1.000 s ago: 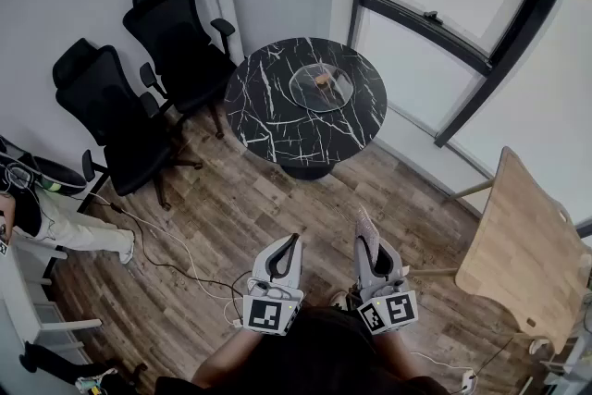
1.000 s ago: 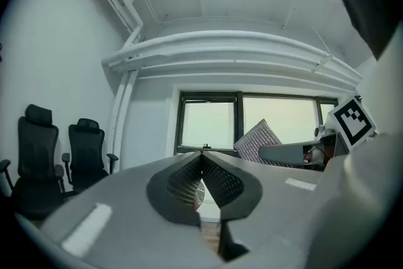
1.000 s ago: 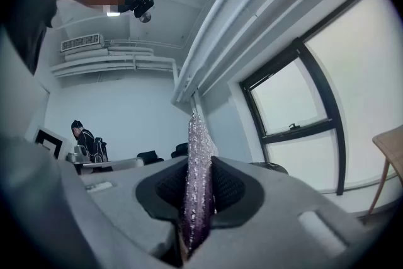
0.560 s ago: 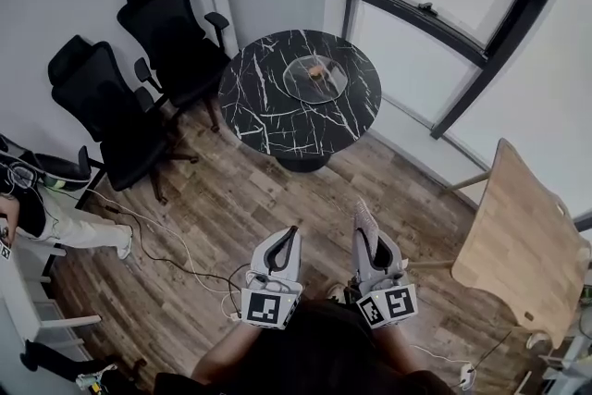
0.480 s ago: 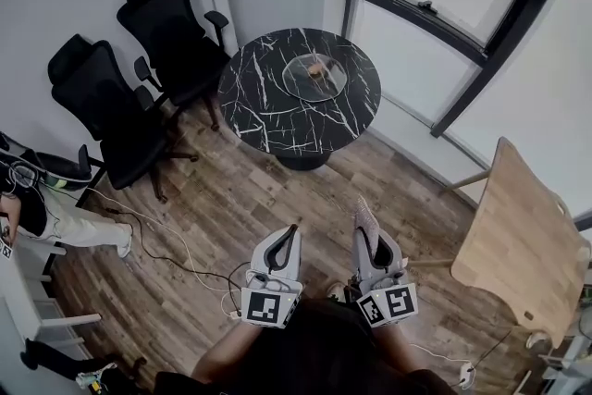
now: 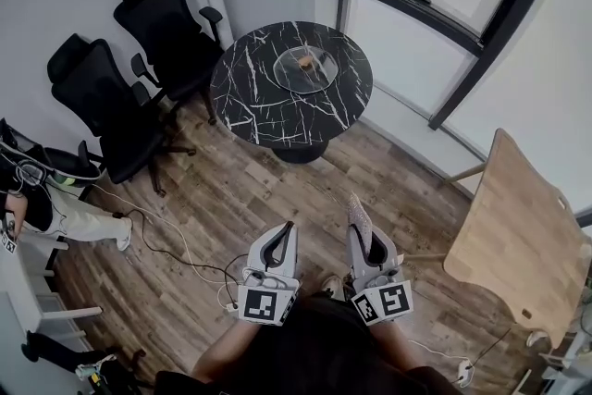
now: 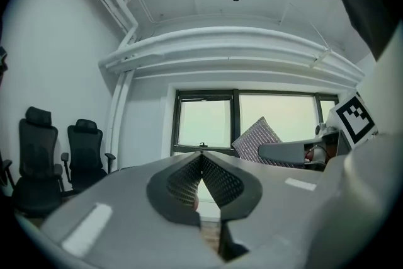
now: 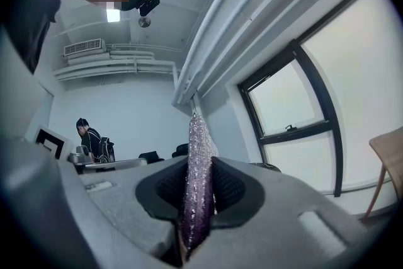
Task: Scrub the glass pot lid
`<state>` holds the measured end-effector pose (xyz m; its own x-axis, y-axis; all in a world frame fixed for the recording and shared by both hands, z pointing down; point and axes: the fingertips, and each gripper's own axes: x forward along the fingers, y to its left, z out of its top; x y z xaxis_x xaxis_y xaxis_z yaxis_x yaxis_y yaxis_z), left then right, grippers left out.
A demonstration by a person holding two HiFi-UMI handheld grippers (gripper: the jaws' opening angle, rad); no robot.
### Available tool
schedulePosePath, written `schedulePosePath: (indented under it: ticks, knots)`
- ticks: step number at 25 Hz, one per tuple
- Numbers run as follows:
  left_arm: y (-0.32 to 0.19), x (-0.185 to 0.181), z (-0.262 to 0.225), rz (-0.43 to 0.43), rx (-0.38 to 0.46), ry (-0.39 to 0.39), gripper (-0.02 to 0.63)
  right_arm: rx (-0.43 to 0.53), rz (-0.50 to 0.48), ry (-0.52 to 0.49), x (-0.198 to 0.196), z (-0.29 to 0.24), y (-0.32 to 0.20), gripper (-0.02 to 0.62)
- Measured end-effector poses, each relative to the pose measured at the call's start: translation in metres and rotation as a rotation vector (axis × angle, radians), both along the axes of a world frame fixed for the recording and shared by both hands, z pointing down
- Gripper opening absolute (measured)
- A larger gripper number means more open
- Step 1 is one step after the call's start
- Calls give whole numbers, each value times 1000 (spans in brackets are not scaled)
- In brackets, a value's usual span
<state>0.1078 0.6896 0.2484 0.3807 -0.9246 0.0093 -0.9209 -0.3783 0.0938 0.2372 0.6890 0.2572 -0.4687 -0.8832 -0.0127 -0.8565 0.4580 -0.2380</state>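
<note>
Beyond the wood floor (image 6: 277,190), we see the glass pot lid (image 6: 305,67) on the marble counter (image 6: 248,90). Our left gripper (image 6: 288,228) is closed and empty, and our right gripper (image 6: 363,233) clamps a glittery scrub pad (image 6: 355,210).

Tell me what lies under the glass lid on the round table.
Through the glass lid only the black marbled top of the round table shows. Its brown knob hides the middle, and at this distance something small beneath could go unseen.
</note>
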Motion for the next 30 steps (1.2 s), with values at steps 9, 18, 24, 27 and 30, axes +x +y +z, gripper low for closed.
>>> schedulePosePath:
  ticks: [9, 18, 24, 27, 30]
  knots:
    - [14, 39, 17, 10, -9, -60, 3, -30, -49, 12, 34, 17, -11, 74]
    - [-58, 14, 27, -16, -4, 16, 3, -36, -32, 25, 11, 25, -69, 74]
    - [-139, -50, 17, -64, 15, 36, 3, -39, -1, 53, -21, 20, -141, 74]
    - [-183, -98, 17, -105, 8, 35, 3, -30, 12, 57, -47, 15, -182, 74]
    - [-216, -132, 21, -97, -8, 25, 3, -39, 16, 64, -77, 17, -219, 74]
